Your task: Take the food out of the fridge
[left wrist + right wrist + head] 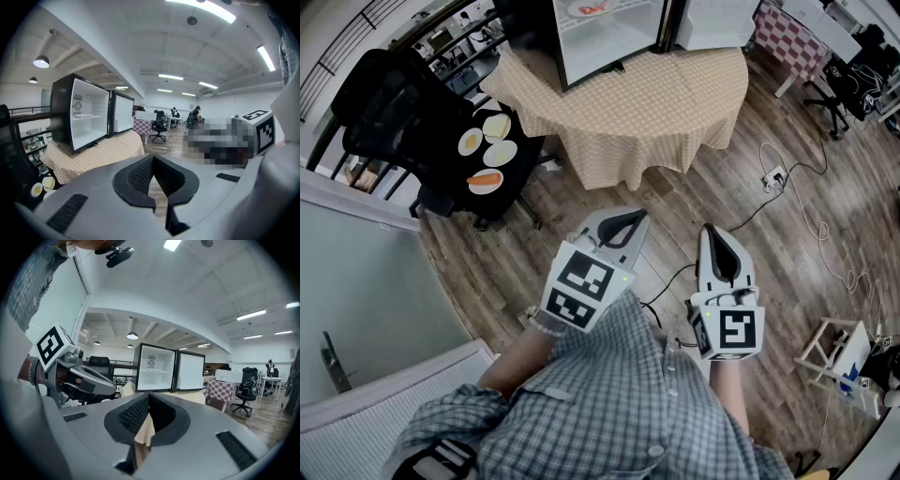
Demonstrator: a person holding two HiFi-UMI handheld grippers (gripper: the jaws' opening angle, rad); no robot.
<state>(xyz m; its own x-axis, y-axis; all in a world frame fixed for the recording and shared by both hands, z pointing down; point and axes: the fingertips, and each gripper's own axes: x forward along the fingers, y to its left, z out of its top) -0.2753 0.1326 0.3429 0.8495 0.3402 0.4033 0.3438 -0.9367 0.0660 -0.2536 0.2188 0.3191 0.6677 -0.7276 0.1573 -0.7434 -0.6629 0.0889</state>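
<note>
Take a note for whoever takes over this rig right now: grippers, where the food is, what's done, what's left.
Left gripper: shut, empty, held near the body.
Right gripper: the same.
Fridge stands on the table, door open; one plate shows inside.
Done, it seems: four plates of food lie on the chair.
Left: take out that plate.
</note>
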